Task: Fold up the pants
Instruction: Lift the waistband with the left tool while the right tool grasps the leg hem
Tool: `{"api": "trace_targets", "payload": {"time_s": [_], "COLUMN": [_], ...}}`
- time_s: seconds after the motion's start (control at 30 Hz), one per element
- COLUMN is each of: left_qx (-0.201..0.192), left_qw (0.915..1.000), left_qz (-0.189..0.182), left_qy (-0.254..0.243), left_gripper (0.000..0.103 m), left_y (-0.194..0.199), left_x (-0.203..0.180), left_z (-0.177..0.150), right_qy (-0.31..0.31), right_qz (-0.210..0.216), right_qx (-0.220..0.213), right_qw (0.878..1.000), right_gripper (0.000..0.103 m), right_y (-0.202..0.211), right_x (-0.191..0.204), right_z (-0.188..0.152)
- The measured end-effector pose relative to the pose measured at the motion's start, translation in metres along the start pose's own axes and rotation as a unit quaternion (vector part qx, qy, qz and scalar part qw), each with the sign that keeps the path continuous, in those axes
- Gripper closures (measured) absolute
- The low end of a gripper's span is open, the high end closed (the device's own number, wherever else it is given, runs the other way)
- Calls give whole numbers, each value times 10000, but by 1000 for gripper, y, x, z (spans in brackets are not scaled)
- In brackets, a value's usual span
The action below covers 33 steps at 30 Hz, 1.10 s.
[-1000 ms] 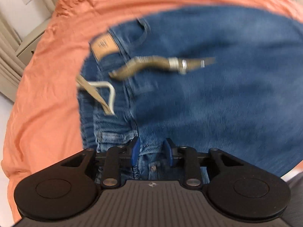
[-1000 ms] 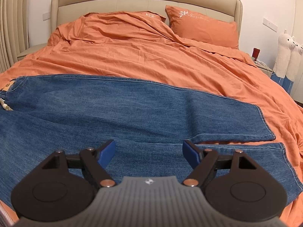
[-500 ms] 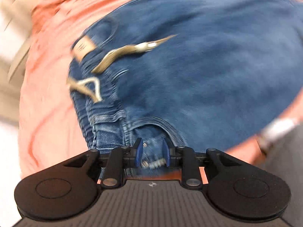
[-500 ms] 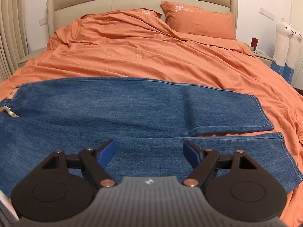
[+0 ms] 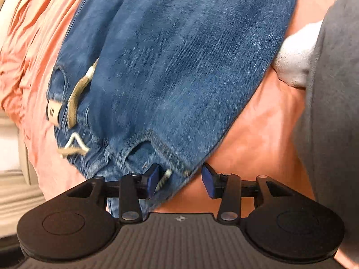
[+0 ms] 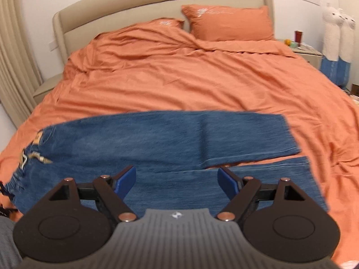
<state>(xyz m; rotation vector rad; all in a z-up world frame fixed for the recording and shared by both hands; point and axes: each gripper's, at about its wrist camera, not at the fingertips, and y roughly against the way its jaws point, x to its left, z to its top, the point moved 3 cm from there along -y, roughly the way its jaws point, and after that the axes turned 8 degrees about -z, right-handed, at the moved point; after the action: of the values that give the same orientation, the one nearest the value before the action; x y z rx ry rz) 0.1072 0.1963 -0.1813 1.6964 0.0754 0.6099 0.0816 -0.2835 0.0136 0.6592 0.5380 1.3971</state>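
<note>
Left camera hugs jeans [image 5: 179, 67]; right overlooks them.

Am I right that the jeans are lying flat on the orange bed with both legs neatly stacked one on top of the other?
Not quite. The jeans do lie flat on the orange bed, but the legs lie side by side, splitting apart toward the hems, as the right wrist view shows.

Pants [image 6: 157, 139] are seen as matt, faded blue denim, cord-tied at 9 o'clock; bedsheet [image 6: 179, 78] as creased matt orange cloth; headboard [image 6: 157, 9] as smooth beige upholstery.
</note>
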Motion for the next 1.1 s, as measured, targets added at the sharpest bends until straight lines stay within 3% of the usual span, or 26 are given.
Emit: {"api": "trace_targets", "payload": {"time_s": [0.03,0.1,0.17,0.27,0.37,0.5,0.57,0.67,0.77,0.9,1.03,1.1], "left_qx": [-16,-75,-211,-560,-966,-1245,-1223,-1135,-1058,-931,-749,-695], "left_qw": [10000,9999,9992,9934,9786,9553,9497,9422,9342,9260,9230,9215], "left_qz": [69,18,-18,24,128,65,79,91,94,84,89,90], "left_qy": [-24,125,352,1002,1812,2681,2882,3152,3407,3657,3772,3820], "left_gripper": [52,70,79,86,88,89,89,89,89,89,89,89], "left_y": [0,1,6,26,48,66,72,71,68,68,65,64], "left_x": [-1,2,8,22,41,61,61,67,72,74,76,78], "left_z": [1,1,0,-2,-4,-6,-3,0,1,2,7,8], "right_qy": [8,86,144,307,785,1888,2457,3375,4206,5051,5776,5978], "right_qz": [-30,-123,-231,-355,-412,-933,-949,-886,-866,-961,-1036,-1067], "right_qx": [-7,-47,-136,-265,-364,124,453,791,864,578,160,46], "right_qw": [10000,9999,9995,9985,9954,9775,9636,9338,8990,8557,8096,7945], "right_gripper": [27,26,26,22,22,30,50,68,85,89,89,89], "right_y": [7,19,28,35,34,10,-8,-30,-50,-71,-83,-89], "right_x": [-10,-30,-54,-92,-125,-152,-161,-165,-164,-161,-159,-158], "right_z": [4,10,12,10,-1,-29,-50,-88,-121,-152,-173,-177]}}
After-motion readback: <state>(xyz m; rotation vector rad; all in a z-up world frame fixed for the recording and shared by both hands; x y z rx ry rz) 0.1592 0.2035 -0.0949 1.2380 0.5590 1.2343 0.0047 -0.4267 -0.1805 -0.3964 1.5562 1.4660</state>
